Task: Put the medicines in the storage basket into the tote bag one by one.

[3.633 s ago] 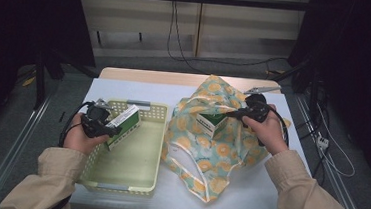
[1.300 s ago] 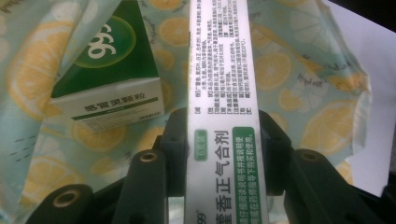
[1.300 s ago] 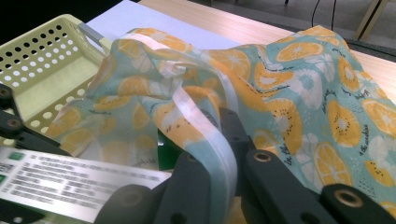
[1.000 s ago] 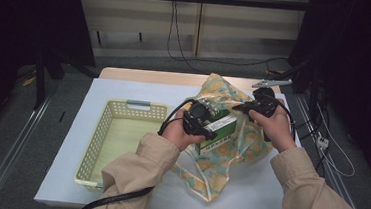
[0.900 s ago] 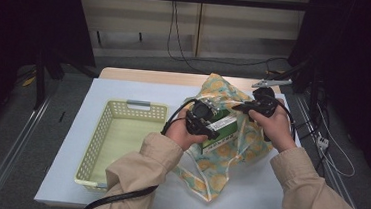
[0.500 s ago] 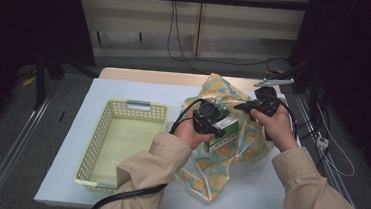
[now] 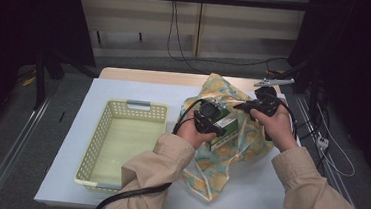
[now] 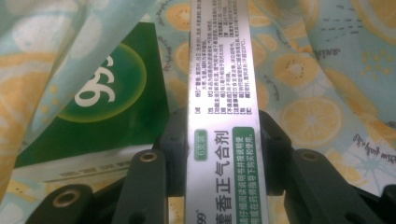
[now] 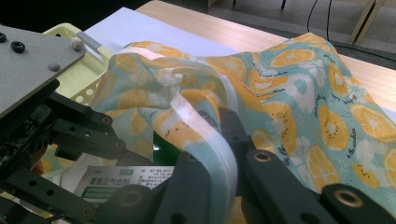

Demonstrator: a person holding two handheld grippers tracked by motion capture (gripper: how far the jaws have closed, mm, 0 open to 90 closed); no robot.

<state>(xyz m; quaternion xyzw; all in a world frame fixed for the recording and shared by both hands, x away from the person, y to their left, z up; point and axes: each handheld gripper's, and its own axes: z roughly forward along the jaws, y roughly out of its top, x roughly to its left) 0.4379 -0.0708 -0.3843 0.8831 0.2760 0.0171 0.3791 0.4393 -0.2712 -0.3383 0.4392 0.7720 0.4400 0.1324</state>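
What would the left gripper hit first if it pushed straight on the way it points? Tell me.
The left gripper, shut on a silver box, points into the open fruit-print bag. The box's far end would probably meet the bag's cloth first; a green box lies just beside that line. Depth is unclear.

White table (image 7: pixel 124 87) with basket (image 7: pixel 120 144), patterned bag (image 7: pixel 229 158)

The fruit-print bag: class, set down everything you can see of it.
The fruit-print bag looks like soft, thin, crumpled fabric, pale teal with orange-slice prints and a white hem. It lies on the white table, right of the yellow basket. The right tongs pinch its hem, holding the mouth open; the left tongs hold a green-and-white box inside.
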